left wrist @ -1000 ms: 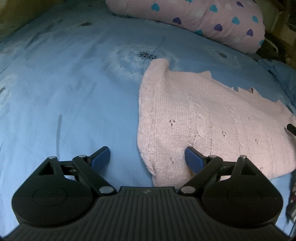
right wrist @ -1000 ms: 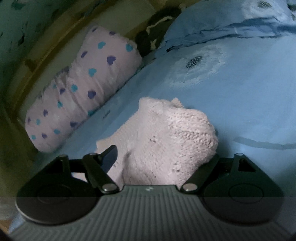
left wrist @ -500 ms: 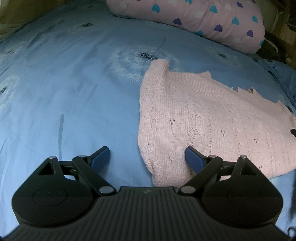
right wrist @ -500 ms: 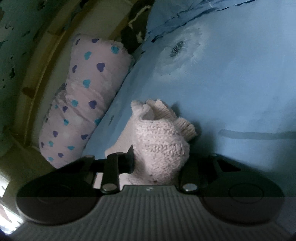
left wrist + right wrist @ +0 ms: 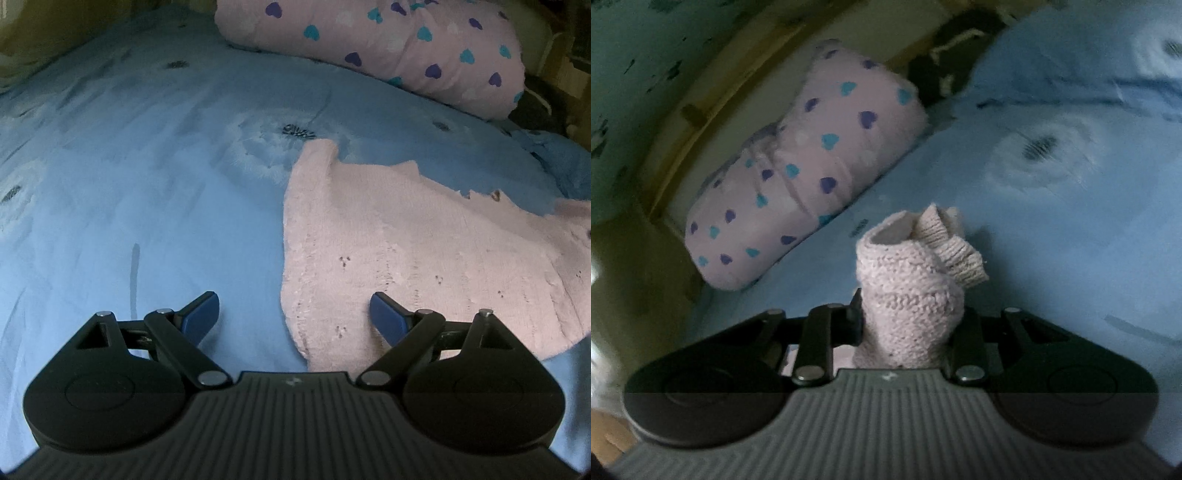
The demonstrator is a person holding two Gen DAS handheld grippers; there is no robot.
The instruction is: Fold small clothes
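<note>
A pale pink knitted sweater (image 5: 424,251) lies spread on the blue dandelion-print bedsheet (image 5: 147,192), to the right of centre in the left wrist view. The left gripper (image 5: 293,312) hangs released over its near left edge, its 2 blue-padded fingers wide apart: the right finger (image 5: 384,314) is over the knit, the left over bare sheet just beside the sweater's edge. The right gripper (image 5: 910,321) is clenched on a bunched part of the sweater (image 5: 912,291), which stands up between its fingers, the ribbed cuff (image 5: 956,247) flopping to the right. A pink pillow with blue and purple hearts (image 5: 388,48) rests at the far side of the bed.
</note>
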